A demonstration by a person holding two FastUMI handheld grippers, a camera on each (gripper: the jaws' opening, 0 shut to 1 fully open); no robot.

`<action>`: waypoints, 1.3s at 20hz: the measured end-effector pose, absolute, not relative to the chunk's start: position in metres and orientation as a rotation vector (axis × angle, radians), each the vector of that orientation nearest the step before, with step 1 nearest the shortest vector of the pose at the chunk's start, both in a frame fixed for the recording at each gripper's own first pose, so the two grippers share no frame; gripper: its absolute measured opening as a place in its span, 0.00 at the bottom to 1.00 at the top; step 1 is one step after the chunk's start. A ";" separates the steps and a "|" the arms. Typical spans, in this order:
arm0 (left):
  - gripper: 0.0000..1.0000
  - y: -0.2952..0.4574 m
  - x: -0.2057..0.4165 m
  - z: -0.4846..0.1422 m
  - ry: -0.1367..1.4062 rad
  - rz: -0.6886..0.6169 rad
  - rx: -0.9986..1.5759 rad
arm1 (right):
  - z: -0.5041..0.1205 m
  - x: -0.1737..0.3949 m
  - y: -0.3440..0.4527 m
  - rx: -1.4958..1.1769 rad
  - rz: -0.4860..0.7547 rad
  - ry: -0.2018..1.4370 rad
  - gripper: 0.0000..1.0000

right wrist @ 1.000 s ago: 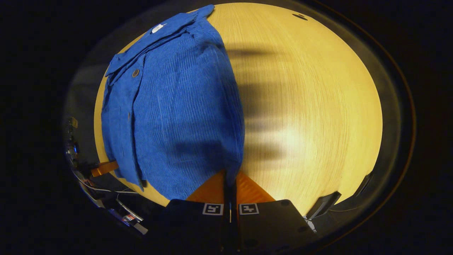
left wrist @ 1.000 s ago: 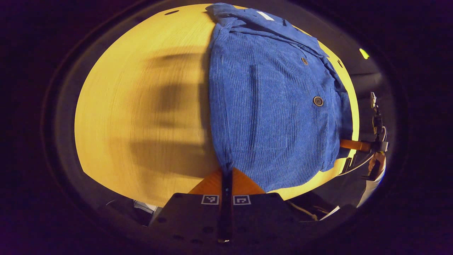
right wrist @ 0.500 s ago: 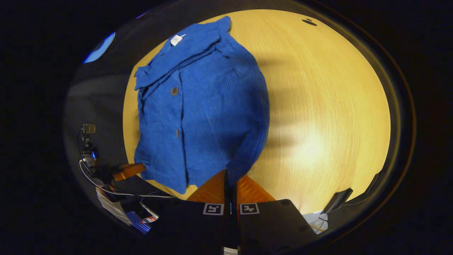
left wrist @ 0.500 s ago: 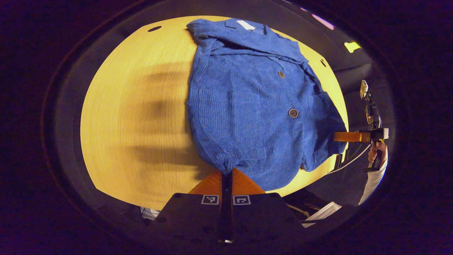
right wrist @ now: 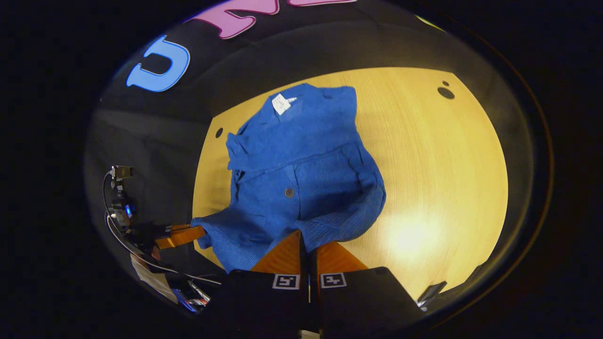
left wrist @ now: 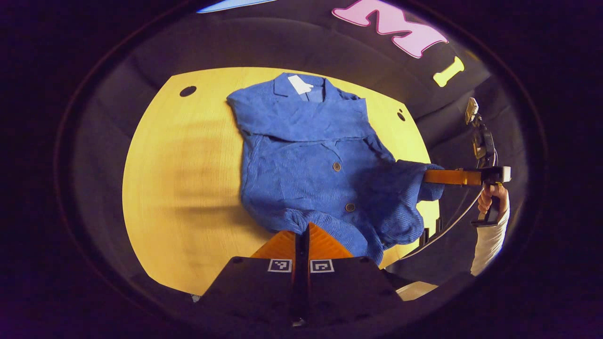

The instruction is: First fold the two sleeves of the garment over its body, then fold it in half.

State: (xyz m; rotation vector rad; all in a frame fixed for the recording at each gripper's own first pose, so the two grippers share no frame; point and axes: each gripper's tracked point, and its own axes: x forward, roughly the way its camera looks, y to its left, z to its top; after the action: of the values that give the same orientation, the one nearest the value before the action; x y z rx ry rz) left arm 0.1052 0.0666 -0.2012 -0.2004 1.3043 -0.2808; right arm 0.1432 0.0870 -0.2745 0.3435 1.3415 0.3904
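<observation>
The blue corduroy jacket lies on the round yellow wooden bench, its collar and white neck label at the far side and its lower hem toward the person. Across the upper body there is a folded band of cloth, so I judge that the sleeves are already laid over the body, although the sleeves themselves cannot be told apart clearly. The fold in half seems to be in progress: both lower corners of the hem are lifted from the bench and the cloth sags between them, while the collar part rests flat.

The left gripper has its fingers closed together on the near left hem corner. The right gripper holds the other hem corner in the same way, fingers pressed tight with cloth between them; in the left gripper view it is seen at the right, held by a hand in a white sleeve.

What is left, in my judgement, is to carry the hem to the collar and let go. No container is in the pictures.
</observation>
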 end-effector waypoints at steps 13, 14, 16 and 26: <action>0.00 0.136 0.338 -0.192 1.066 -0.100 -0.380 | -0.322 0.407 0.091 0.310 0.220 1.055 0.02; 0.00 0.143 0.348 -0.201 1.075 -0.095 -0.414 | -0.328 0.422 0.088 0.310 0.207 1.039 0.02; 0.00 0.153 0.361 -0.225 1.111 -0.058 -0.446 | -0.353 0.441 0.091 0.291 0.193 1.055 0.02; 0.61 0.177 0.393 -0.275 1.079 0.095 -0.464 | -0.421 0.442 0.101 0.215 0.243 1.095 0.36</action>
State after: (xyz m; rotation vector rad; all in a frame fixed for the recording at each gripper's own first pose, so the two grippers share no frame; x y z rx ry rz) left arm 0.3928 0.1773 -0.2753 -0.4635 1.0786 0.0952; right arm 0.4423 0.1006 -0.4208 0.2151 1.0951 0.2429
